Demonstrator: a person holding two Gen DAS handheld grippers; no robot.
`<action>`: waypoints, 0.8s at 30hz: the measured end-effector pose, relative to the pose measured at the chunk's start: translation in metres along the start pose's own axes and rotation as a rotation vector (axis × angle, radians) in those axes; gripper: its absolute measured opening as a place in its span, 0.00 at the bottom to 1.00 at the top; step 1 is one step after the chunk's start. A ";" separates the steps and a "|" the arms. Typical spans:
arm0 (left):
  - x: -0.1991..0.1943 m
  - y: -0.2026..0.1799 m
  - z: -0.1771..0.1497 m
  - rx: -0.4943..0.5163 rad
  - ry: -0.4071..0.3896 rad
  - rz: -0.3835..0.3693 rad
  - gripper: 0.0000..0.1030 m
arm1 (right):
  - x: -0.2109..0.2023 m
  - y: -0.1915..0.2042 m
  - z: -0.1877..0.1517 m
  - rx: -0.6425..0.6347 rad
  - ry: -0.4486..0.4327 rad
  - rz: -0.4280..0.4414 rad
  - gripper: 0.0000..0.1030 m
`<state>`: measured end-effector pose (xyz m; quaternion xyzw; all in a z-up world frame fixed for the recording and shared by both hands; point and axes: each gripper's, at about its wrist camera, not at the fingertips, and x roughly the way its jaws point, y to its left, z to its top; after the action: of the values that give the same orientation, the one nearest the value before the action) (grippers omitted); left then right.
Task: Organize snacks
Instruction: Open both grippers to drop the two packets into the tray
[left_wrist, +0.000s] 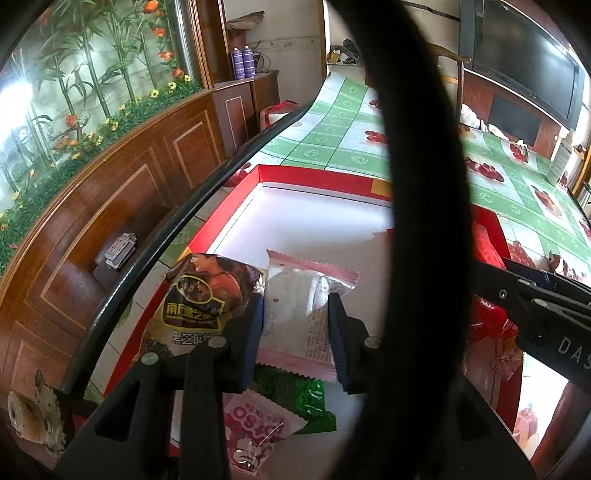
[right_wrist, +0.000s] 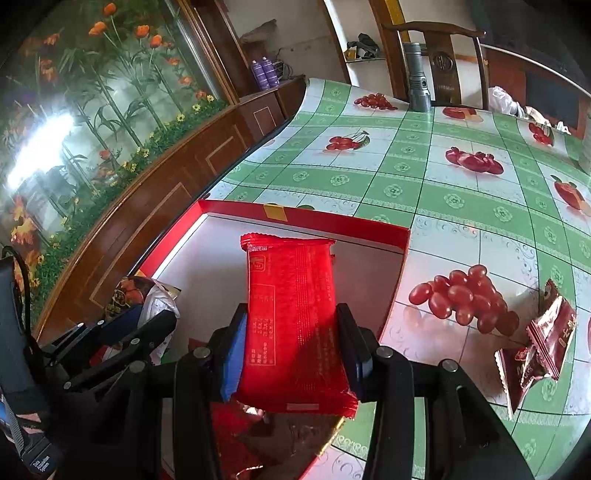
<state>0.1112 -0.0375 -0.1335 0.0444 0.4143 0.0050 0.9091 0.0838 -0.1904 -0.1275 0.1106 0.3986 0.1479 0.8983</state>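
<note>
An open red box with a white inside (left_wrist: 314, 175) lies on the tablecloth. Over its near end my left gripper (left_wrist: 295, 310) is shut on a pink-and-white snack packet (left_wrist: 295, 295), its blue pads pressing both sides. Beside it in the box lies a dark sesame packet (left_wrist: 199, 295); a green packet (left_wrist: 304, 397) and a pink packet (left_wrist: 255, 428) lie underneath. In the right wrist view my right gripper (right_wrist: 291, 325) is shut on a red packet (right_wrist: 291, 295), held above the box (right_wrist: 332, 221). The left gripper (right_wrist: 125, 325) shows at its left.
Two dark red packets (right_wrist: 535, 347) lie on the green fruit-pattern tablecloth (right_wrist: 443, 177) right of the box. A grey flashlight (right_wrist: 419, 81) and a wooden chair (right_wrist: 439, 44) stand at the far edge. A black cable (left_wrist: 417, 184) crosses the left wrist view. Wooden cabinets (left_wrist: 110, 206) run along the left.
</note>
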 end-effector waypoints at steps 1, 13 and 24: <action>0.001 0.000 0.000 0.002 0.003 -0.001 0.35 | 0.001 0.000 0.000 -0.001 0.002 -0.001 0.44; 0.011 0.002 0.000 -0.020 0.040 0.011 0.62 | 0.000 0.000 0.002 0.000 -0.011 -0.002 0.46; -0.020 -0.003 0.000 -0.029 -0.011 0.004 0.75 | -0.057 -0.022 -0.020 0.063 -0.093 0.014 0.48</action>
<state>0.0981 -0.0413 -0.1183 0.0321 0.4091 0.0127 0.9119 0.0362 -0.2291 -0.1090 0.1486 0.3601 0.1363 0.9109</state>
